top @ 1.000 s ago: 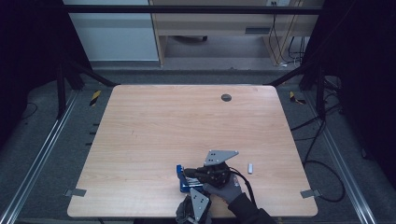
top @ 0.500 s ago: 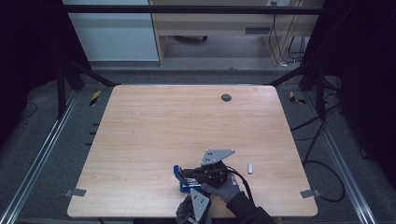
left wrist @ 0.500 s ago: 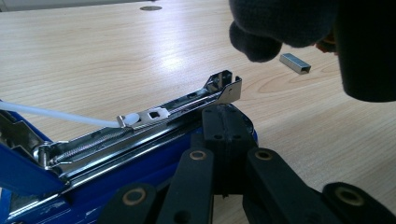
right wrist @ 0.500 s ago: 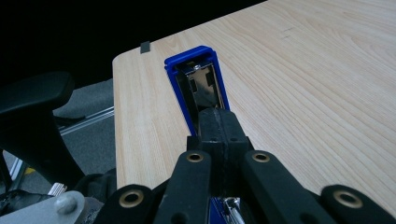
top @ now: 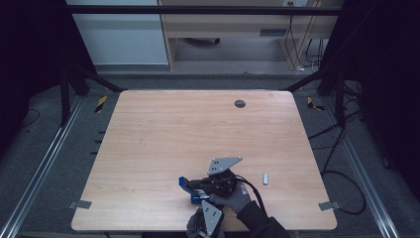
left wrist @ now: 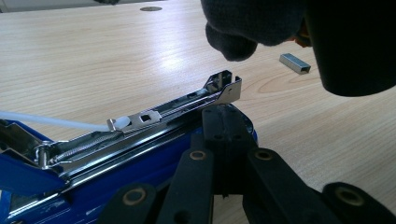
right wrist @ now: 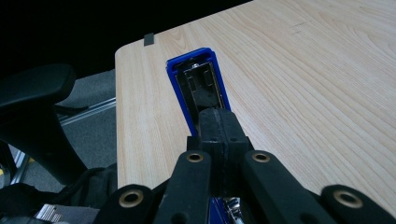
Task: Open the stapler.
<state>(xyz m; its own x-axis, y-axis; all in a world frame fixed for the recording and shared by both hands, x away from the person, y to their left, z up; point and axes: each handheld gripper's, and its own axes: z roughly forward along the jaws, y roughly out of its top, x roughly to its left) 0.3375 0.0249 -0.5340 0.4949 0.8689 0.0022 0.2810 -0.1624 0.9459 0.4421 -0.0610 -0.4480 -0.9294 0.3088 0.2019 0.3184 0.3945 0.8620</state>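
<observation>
Jaws of the left gripper (left wrist: pixel 224 116) are seen pressed together at the near edge of the table (top: pixel 148 129), their tips lying against the blue stapler (top: pixel 190 187); whether its body is pinched between them cannot be told. The stapler is opened up: a blue plastic body, with a chromed magazine rail (left wrist: pixel 187 100) raised out of it, a spring and a white pusher visible along the rail. In the high view its long axis is seen running roughly from the near edge obliquely away to the left, the blue end farthest from the hands. Just beyond, the right gripper (right wrist: pixel 219 123) is held by a gloved hand (top: pixel 233 196), its jaws closed together over the stapler's open blue top. To the right of the stapler, apart from it, a small strip of staples (top: pixel 265 178) lies on the wood. Far beyond the stapler, a dark round grommet (top: pixel 239 103) is set near the table's far edge.
</observation>
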